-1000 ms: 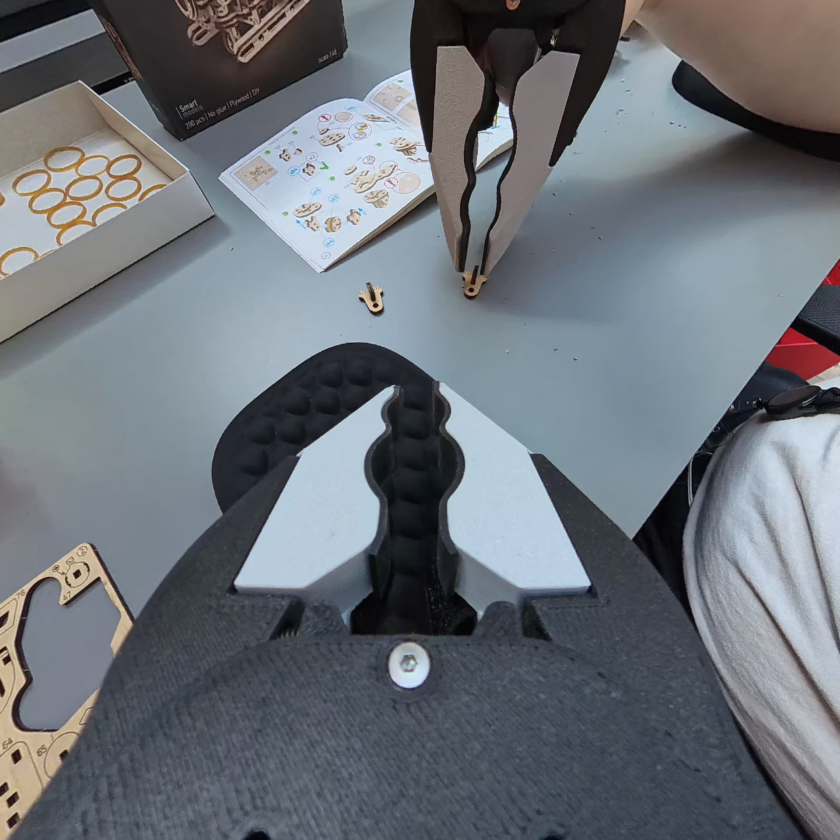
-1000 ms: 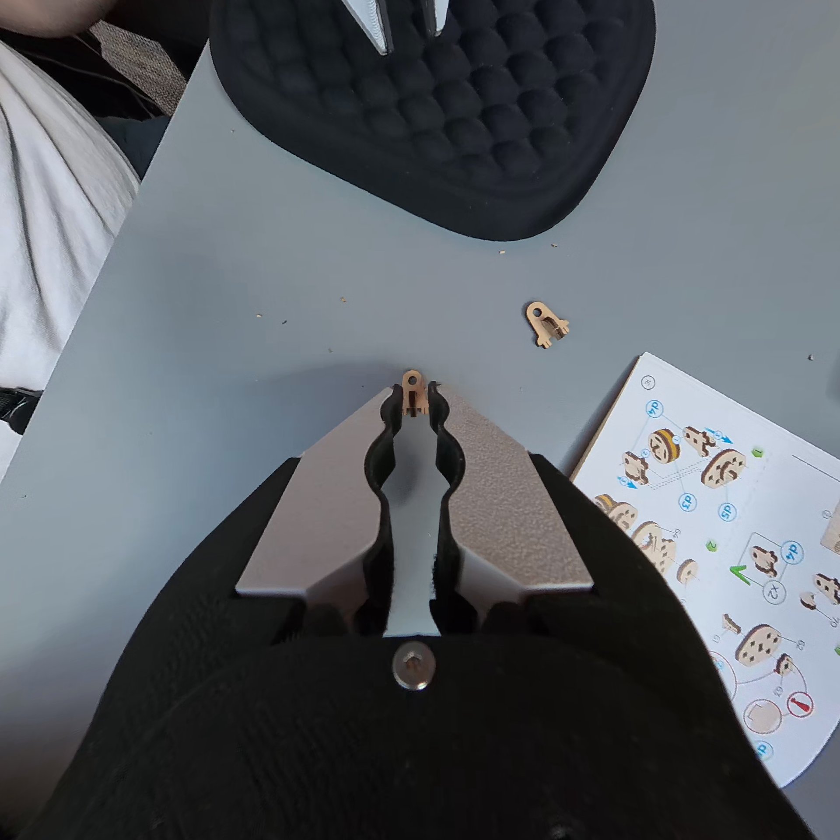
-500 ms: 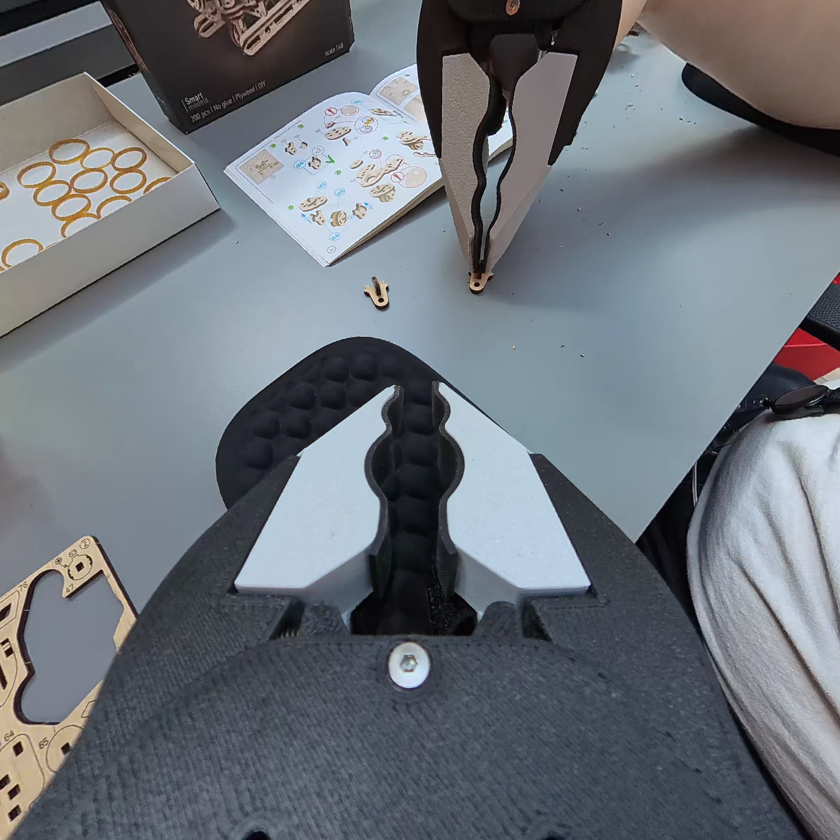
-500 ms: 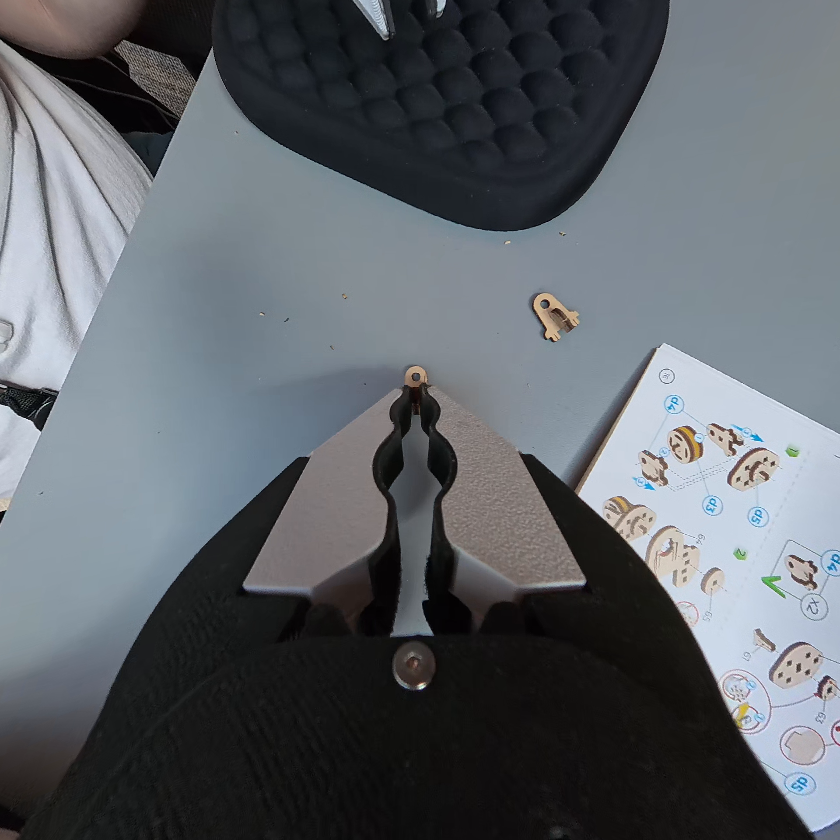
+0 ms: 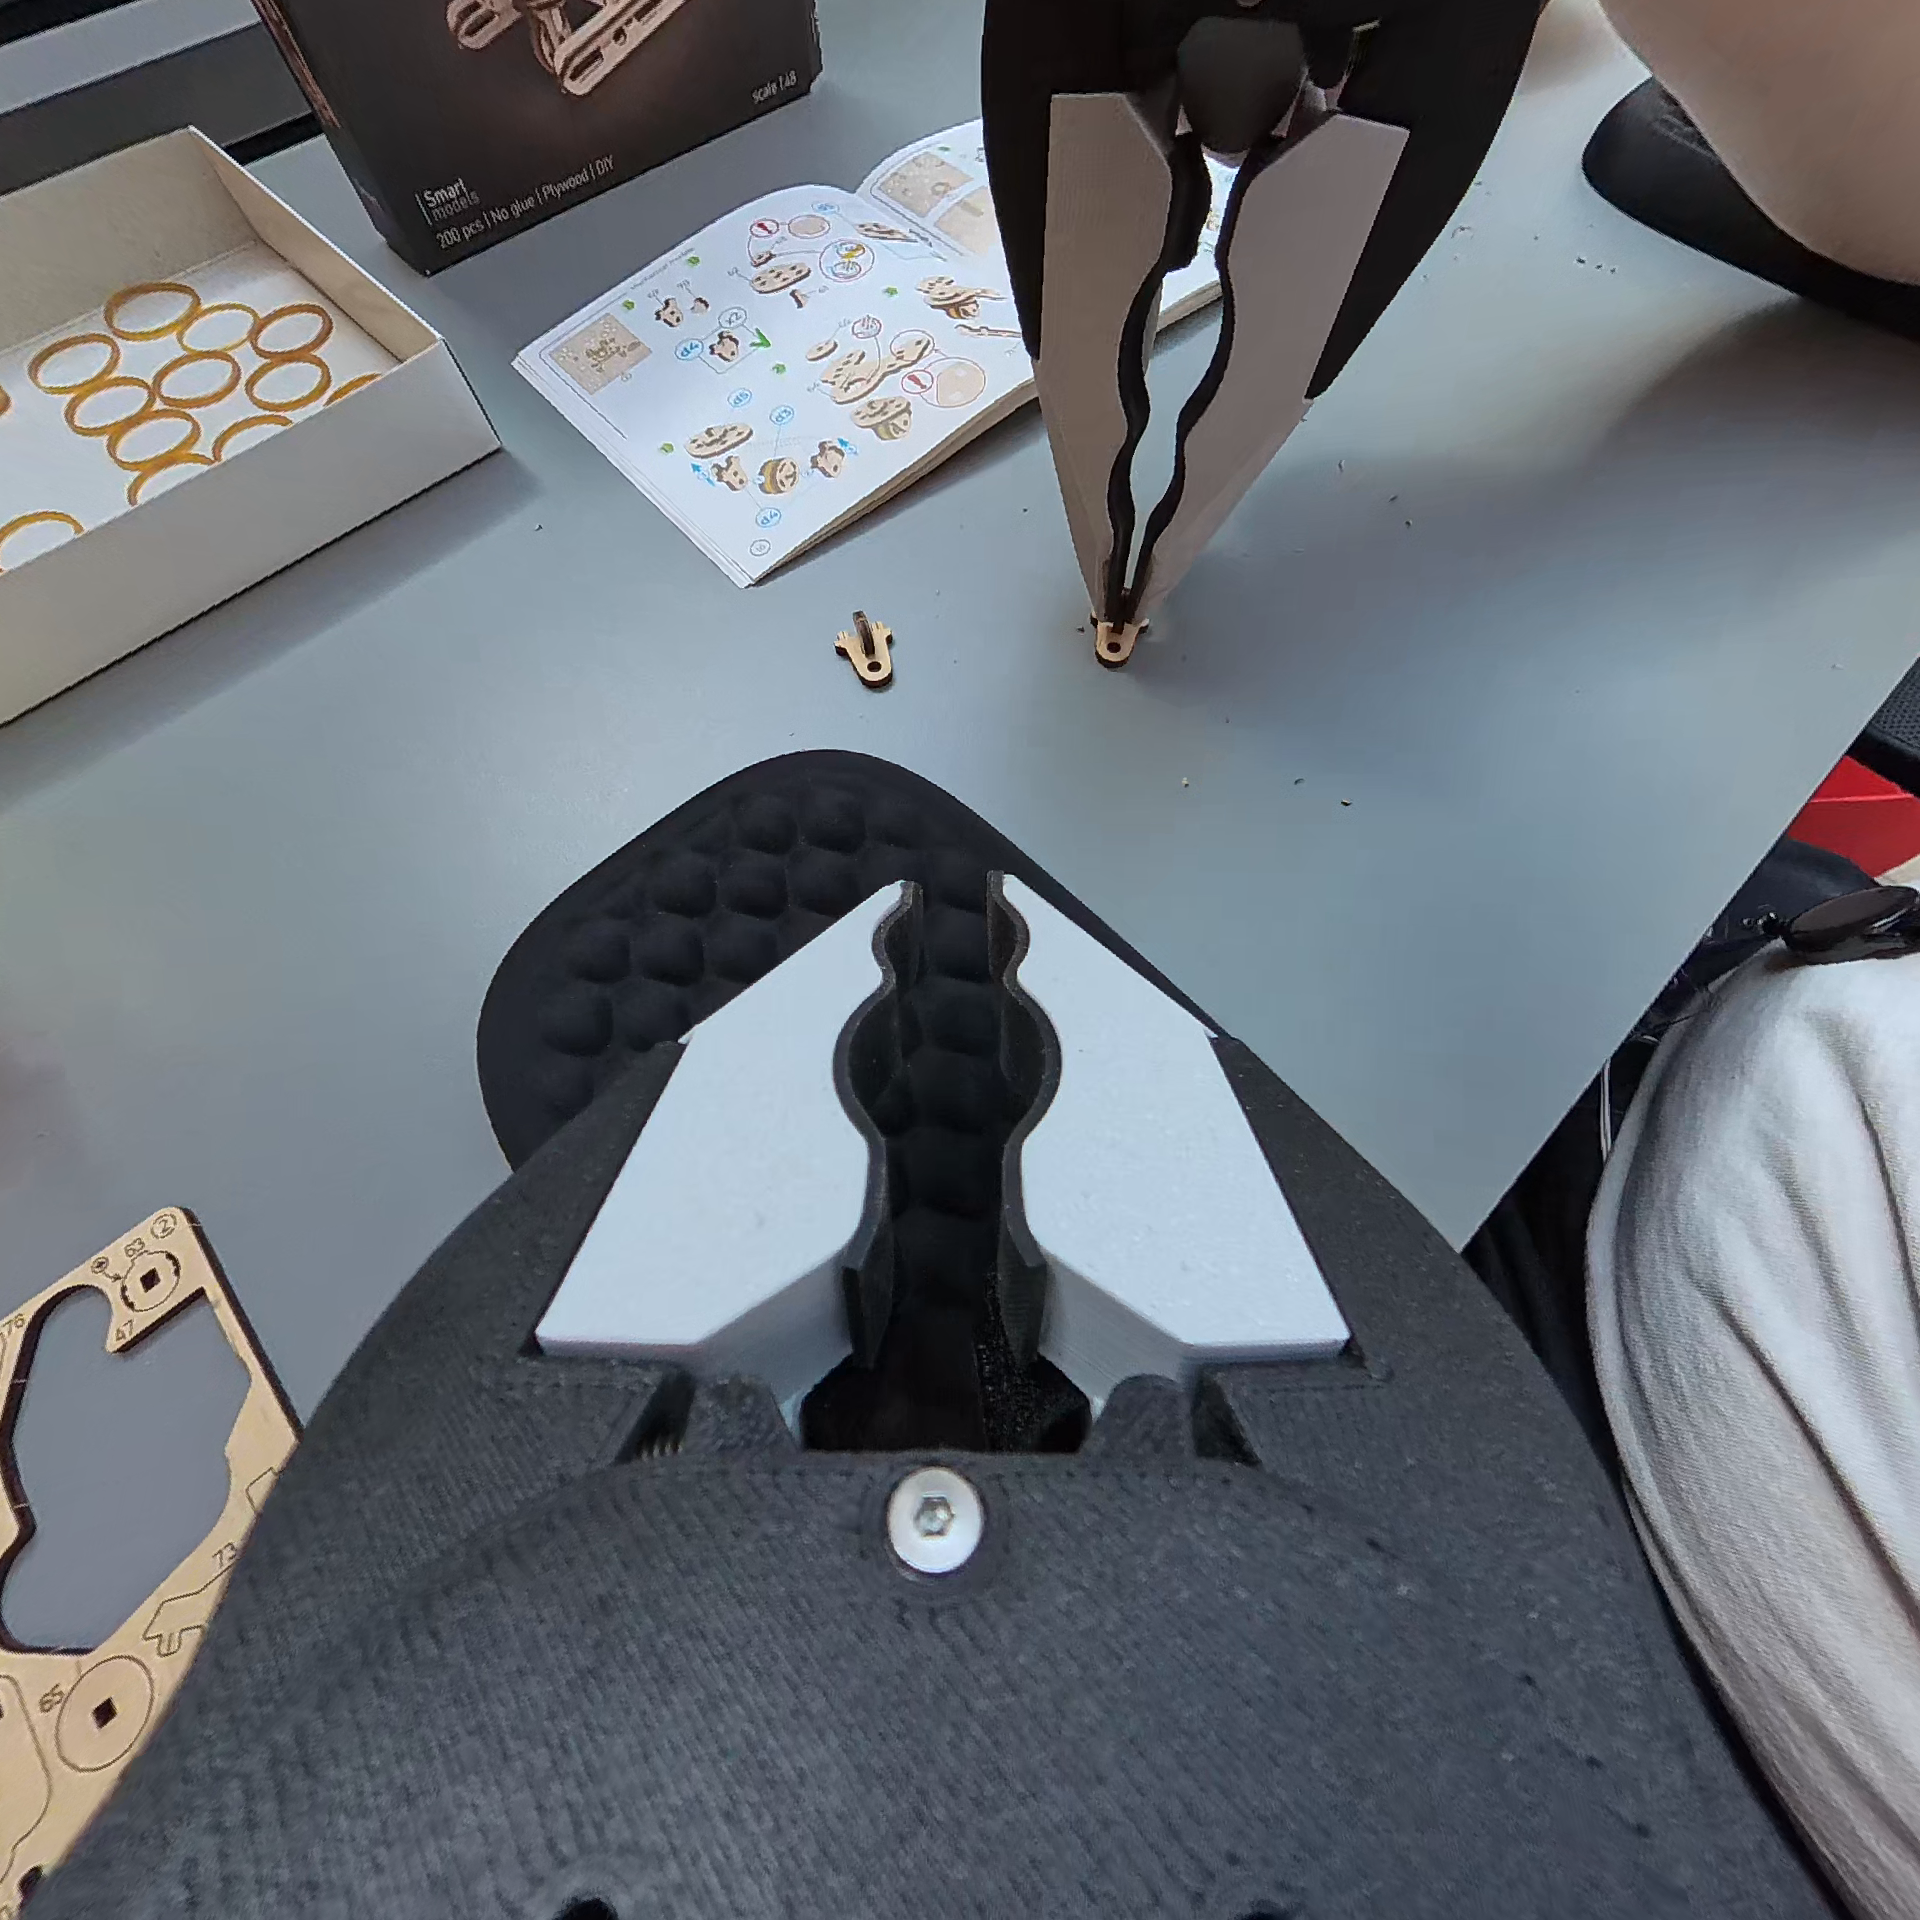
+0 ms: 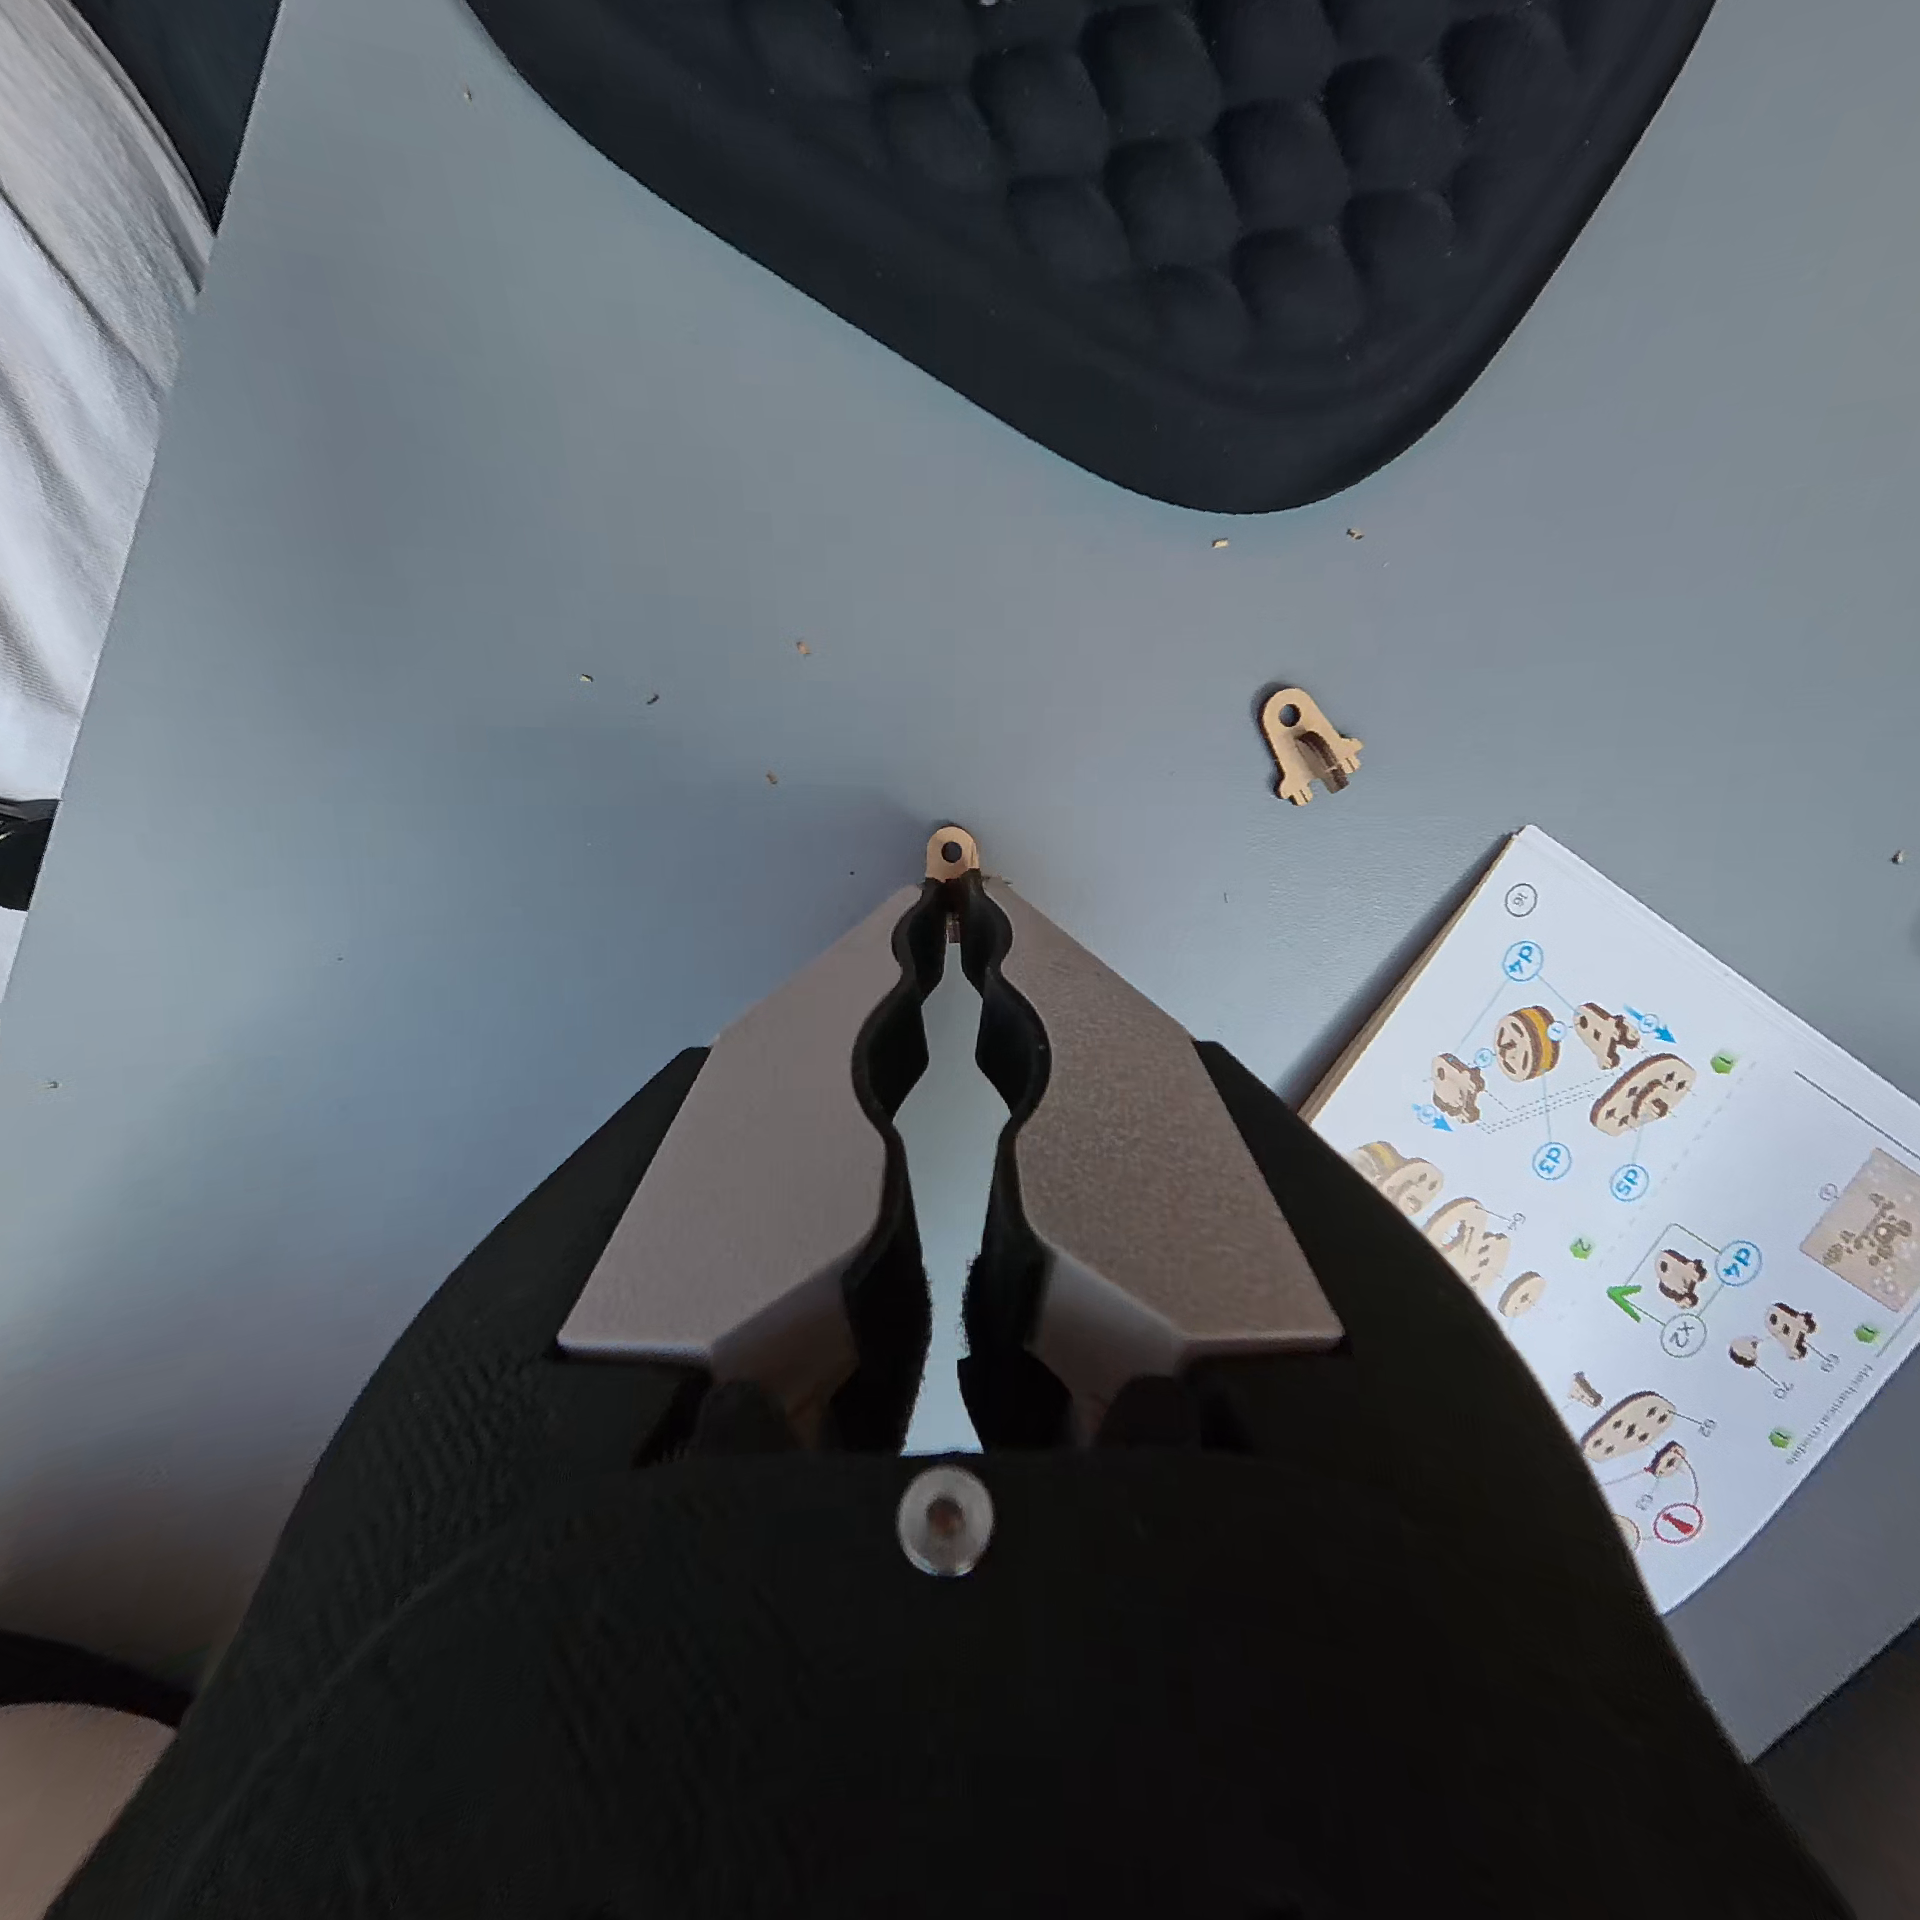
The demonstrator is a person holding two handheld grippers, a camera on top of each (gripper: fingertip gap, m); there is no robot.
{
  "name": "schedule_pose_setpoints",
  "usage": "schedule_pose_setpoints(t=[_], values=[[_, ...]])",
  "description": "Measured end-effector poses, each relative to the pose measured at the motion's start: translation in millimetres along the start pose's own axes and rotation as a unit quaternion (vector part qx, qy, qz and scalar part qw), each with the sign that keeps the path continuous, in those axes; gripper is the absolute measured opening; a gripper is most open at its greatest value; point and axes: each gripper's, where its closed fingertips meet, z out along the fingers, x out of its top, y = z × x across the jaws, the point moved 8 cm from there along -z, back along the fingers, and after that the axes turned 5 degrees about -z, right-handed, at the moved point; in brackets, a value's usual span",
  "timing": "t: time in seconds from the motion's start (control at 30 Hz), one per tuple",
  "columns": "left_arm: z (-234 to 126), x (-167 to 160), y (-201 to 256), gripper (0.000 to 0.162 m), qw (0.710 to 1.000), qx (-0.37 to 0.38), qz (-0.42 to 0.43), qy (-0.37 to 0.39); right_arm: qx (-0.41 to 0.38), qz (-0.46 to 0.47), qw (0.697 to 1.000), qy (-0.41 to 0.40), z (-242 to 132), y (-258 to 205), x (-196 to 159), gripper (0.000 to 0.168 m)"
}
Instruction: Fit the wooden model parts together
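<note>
My right gripper point(image 6: 954, 896) is shut on a small wooden part with a round eyelet point(image 6: 952, 854), its tips down at the grey table; it also shows in the left wrist view point(image 5: 1120, 613), with the part point(image 5: 1112, 642) touching the table. A second small wooden piece point(image 6: 1307, 746) lies loose on the table to the right of it, seen in the left wrist view point(image 5: 867, 648) as well. My left gripper point(image 5: 951, 894) is open and empty, hovering over a black bumpy pad point(image 5: 665, 935).
An open instruction booklet point(image 5: 810, 384) lies beyond the loose piece. A dark kit box point(image 5: 540, 104) and a white tray of yellow rings point(image 5: 187, 395) stand at the far left. A plywood sheet with cut-outs point(image 5: 94, 1475) lies near left. The table edge and a person's white clothing point(image 5: 1766, 1299) are at right. One gripper's finger ends stand about 12 centimetres off the other's.
My right gripper has closed from slightly open onto the eyelet part, which now stands on edge between the tips. The left gripper has stayed open over the pad.
</note>
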Motion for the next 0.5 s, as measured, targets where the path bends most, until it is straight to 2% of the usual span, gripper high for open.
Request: schedule_pose_setpoints(t=[0.3,0.5], values=[[-0.6,-4.0,-3.9,0.011,1.000,0.004,-0.006,0.001,-0.022,-0.034,0.994,-0.097,2.9,-4.8,15.1,0.002],[-0.3,-4.9,-4.2,0.011,1.000,0.002,-0.010,0.007,-0.025,-0.045,0.991,-0.126,4.8,-5.8,19.4,0.002]])
